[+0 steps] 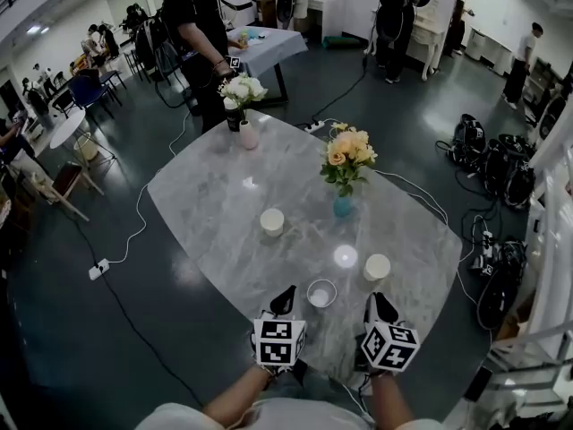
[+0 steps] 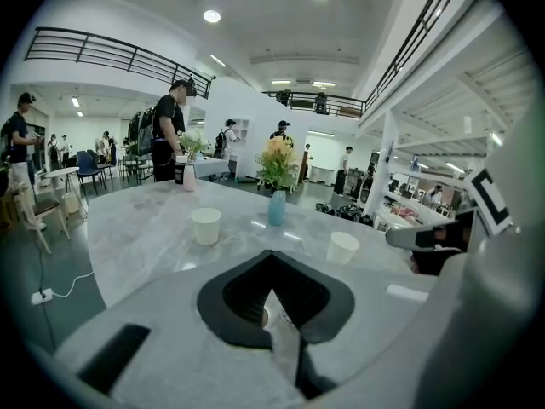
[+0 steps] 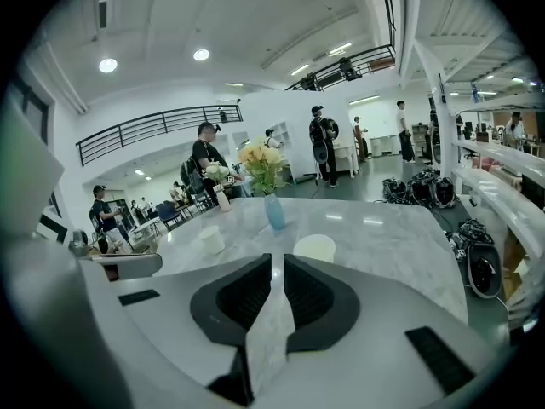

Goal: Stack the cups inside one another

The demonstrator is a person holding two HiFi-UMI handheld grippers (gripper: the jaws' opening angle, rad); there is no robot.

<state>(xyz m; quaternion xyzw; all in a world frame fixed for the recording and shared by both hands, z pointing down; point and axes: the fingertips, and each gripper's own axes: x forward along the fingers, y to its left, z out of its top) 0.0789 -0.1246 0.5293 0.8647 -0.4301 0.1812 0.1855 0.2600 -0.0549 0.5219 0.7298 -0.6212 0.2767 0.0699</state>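
Three pale paper cups stand apart on the marble table [image 1: 224, 195]. One cup [image 1: 271, 221] is mid-table and shows in the left gripper view [image 2: 206, 226]. A second cup [image 1: 377, 267] stands to the right, just ahead of my right gripper [image 1: 373, 299]. The third cup [image 1: 321, 293] sits near the front edge between both grippers, its mouth up. My left gripper [image 1: 286, 294] is beside it on the left. In the left gripper view the jaw tips [image 2: 272, 254] meet with nothing held. The right gripper [image 3: 277, 259] is shut and empty, with a cup [image 3: 315, 247] straight ahead.
A blue vase of yellow flowers [image 1: 343, 206] stands behind the cups, and a pink vase of white flowers [image 1: 248, 134] is at the far end. A person [image 1: 201, 34] stands beyond it. Cables and a power strip [image 1: 98, 268] lie on the floor.
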